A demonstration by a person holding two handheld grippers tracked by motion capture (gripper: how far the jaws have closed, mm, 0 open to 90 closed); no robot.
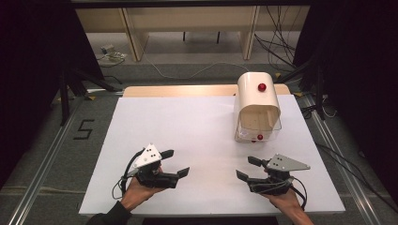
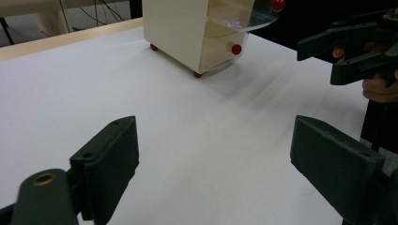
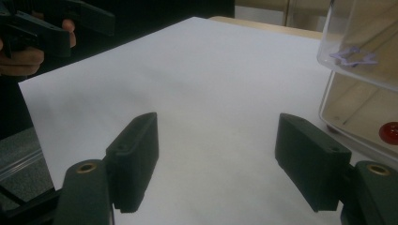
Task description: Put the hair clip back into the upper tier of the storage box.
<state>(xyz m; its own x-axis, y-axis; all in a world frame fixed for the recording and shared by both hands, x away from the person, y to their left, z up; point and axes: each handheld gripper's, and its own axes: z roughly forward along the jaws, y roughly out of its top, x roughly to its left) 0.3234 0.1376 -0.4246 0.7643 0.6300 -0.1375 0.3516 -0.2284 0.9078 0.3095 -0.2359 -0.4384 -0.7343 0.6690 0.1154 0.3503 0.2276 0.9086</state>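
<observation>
A cream box (image 1: 256, 96) with a rounded top, clear front panels and red knobs (image 1: 262, 86) stands at the back right of the white table (image 1: 187, 122). My left gripper (image 1: 176, 162) hovers open near the front left, jaws pointing right, nothing between them. At the front right my right gripper (image 1: 246, 168) is open too, pointing left, just in front of the box. In the left gripper view my own gripper (image 2: 218, 154) faces the box (image 2: 183, 28). In the right gripper view my gripper (image 3: 220, 150) is wide apart, and a small purple star shape (image 3: 352, 57) lies on a clear panel of the box (image 3: 361, 89).
Bare white tabletop lies between the two grippers and to the left of the box. A wooden strip (image 1: 178, 90) runs along the table's far edge. Cables (image 1: 187, 72) and shelf legs sit on the floor behind. Dark stands flank both sides.
</observation>
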